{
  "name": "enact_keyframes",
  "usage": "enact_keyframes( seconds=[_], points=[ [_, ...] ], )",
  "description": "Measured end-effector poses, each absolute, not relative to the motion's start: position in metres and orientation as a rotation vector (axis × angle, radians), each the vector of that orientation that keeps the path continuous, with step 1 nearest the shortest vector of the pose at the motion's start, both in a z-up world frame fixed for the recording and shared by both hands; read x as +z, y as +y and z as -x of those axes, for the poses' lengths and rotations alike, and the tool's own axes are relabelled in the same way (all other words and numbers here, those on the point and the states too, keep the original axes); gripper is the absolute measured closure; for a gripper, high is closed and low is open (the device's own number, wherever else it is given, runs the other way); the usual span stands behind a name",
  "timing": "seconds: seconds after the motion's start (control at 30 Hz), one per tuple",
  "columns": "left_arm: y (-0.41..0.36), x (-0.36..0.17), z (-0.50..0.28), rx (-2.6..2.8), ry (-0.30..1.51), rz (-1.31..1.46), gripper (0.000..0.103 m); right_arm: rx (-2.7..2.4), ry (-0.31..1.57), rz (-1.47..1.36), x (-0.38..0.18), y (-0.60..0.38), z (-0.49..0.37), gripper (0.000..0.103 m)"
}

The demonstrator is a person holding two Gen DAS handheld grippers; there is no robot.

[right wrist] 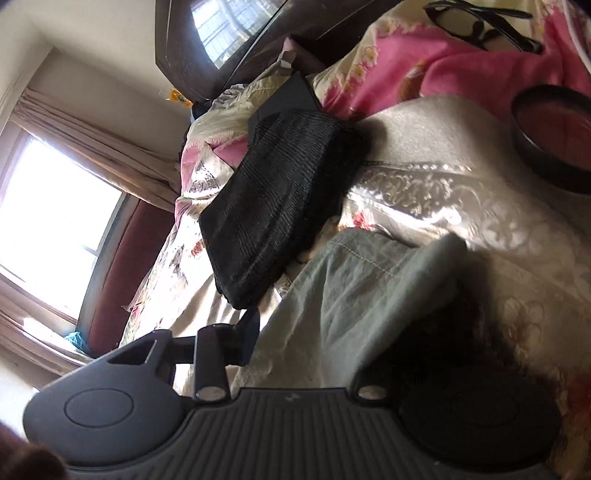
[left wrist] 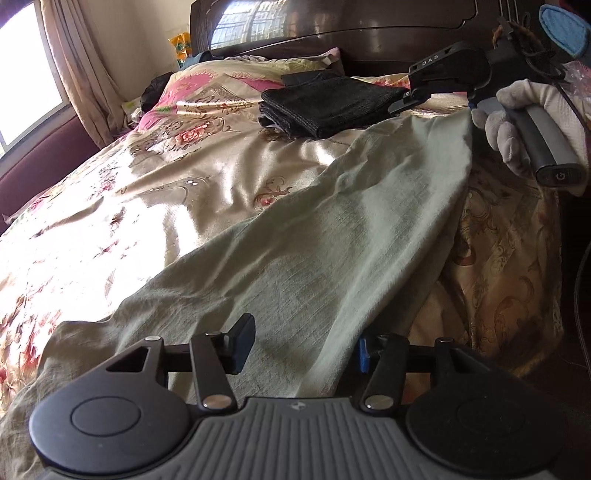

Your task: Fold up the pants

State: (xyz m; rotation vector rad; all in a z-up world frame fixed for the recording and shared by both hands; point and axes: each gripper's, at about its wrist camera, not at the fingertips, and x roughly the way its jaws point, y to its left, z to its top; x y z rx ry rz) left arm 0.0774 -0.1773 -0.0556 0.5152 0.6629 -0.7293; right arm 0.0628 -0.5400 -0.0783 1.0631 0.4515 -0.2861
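Floral bedspread [left wrist: 155, 192], pale green pants [left wrist: 295, 258] between spread left gripper [left wrist: 301, 350], right gripper [right wrist: 295, 332] pinching hem.

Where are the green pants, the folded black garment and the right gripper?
green pants [left wrist: 295, 258], left wrist view, mid leg
folded black garment [left wrist: 332, 107], left wrist view, top face
right gripper [left wrist: 402, 103], left wrist view, fingertips

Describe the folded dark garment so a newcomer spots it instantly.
Start at the dark wooden headboard; on the floral bedspread just below it lies the folded dark garment. It is the only neat black stack, beyond the spread-out pale green pants.
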Motion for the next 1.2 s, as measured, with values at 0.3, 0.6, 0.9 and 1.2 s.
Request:
enact_keyframes(
  seconds=[0.3, 0.6, 0.9, 1.2],
  points=[
    [-0.169, -0.063, -0.072, -0.692, 0.702, -0.486, 0.033, -0.358, 0.552, -1.040, -0.091, -0.541, -0.055, 0.100],
    [-0.116, -0.054, -0.076, -0.576, 0.683, -0.409, 0.031, -0.152, 0.436, -0.801, 0.009, -0.459, -0.061, 0.100],
    [-0.003, -0.043, -0.072, -0.386, 0.662, -0.279, 0.031, 0.327, 0.601, -0.276, 0.048, -0.189, -0.134, 0.100],
    [0.086, -0.041, -0.048, -0.299, 0.659, -0.126, 0.030, 0.562, 0.654, 0.154, 0.017, 0.028, -0.122, 0.100]
  ],
)
